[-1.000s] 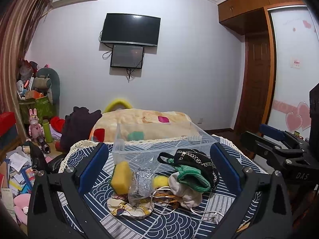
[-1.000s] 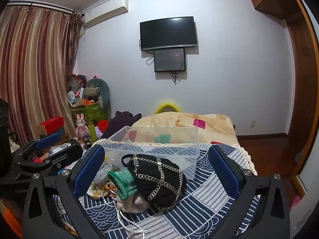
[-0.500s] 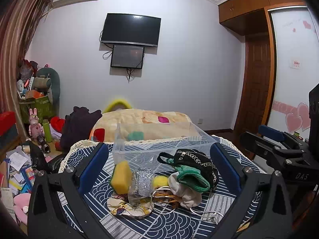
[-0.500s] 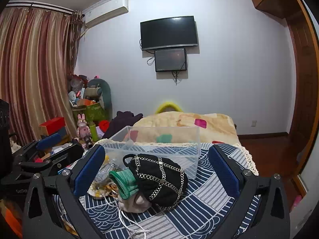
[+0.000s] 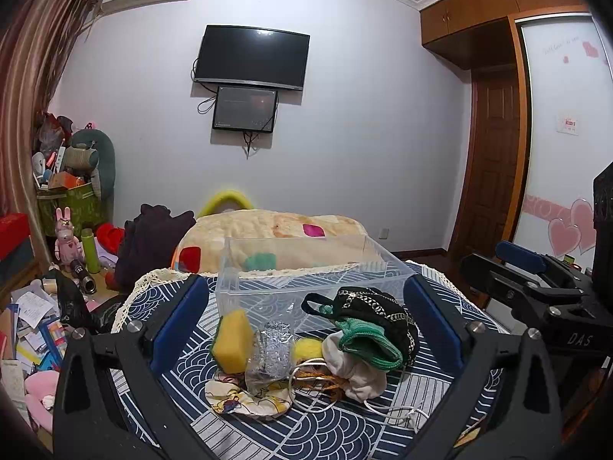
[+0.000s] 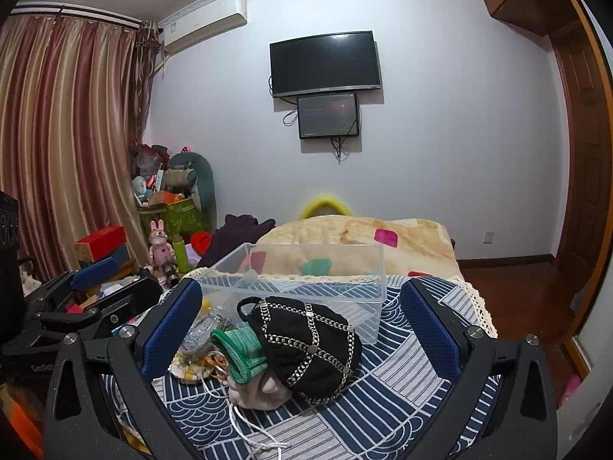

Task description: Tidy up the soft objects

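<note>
A pile of soft things lies on the blue patterned cloth: a black cap with silver chain pattern, a green knit piece, a white cloth, a yellow sponge, a crinkled clear bag and a printed cloth. A clear plastic bin stands empty behind the pile. My left gripper is open, short of the pile. My right gripper is open, with the cap between its fingers' line of sight.
A white cable trails from the pile toward me. A bed with a beige blanket lies beyond the table. Toys, boxes and papers clutter the floor at left. A wooden door is at right.
</note>
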`<action>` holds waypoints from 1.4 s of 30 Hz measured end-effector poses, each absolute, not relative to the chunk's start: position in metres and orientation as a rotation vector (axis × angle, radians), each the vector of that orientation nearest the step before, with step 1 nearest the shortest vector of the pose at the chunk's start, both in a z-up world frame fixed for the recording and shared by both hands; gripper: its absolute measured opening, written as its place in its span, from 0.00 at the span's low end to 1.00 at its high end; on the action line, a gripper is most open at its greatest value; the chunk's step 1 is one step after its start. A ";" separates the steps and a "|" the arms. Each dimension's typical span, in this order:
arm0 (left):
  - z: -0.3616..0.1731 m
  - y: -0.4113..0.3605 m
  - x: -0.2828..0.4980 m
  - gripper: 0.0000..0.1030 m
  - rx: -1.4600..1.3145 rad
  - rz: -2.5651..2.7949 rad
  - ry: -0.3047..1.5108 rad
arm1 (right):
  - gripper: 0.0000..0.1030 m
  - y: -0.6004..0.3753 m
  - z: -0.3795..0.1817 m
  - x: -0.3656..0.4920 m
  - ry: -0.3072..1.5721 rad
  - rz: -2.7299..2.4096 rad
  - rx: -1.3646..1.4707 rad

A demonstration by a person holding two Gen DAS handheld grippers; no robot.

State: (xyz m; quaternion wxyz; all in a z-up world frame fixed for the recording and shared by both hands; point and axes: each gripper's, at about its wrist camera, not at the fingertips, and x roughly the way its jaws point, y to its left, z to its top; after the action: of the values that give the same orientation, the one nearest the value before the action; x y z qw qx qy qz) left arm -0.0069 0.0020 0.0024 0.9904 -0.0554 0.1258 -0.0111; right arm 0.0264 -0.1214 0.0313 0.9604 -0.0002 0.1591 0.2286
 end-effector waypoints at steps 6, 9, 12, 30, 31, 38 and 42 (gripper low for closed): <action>0.002 0.002 -0.007 1.00 -0.110 -0.022 0.251 | 1.00 -0.121 0.032 0.026 0.323 0.467 0.002; 0.002 0.002 -0.008 1.00 -0.112 -0.022 0.251 | 1.00 -0.121 0.032 0.026 0.322 0.466 0.002; 0.002 0.003 -0.008 1.00 -0.116 -0.023 0.251 | 1.00 -0.121 0.033 0.026 0.319 0.465 0.001; -0.024 0.044 0.028 0.79 -0.222 0.038 0.378 | 0.95 -0.122 0.010 0.056 0.425 0.466 0.033; -0.028 0.049 0.031 0.76 -0.229 0.052 0.387 | 0.93 -0.121 0.008 0.058 0.438 0.464 0.034; -0.052 0.069 0.050 0.60 -0.259 0.089 0.462 | 0.75 -0.113 -0.008 0.070 0.515 0.490 0.025; -0.065 0.076 0.059 0.59 -0.282 0.099 0.502 | 0.72 -0.106 -0.016 0.072 0.543 0.506 0.009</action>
State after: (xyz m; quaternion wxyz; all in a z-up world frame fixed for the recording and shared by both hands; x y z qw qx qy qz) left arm 0.0590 0.0758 -0.0652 0.9577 -0.1388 0.2473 0.0486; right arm 0.0720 -0.1056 -0.0159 0.9319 0.0046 0.2654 0.2471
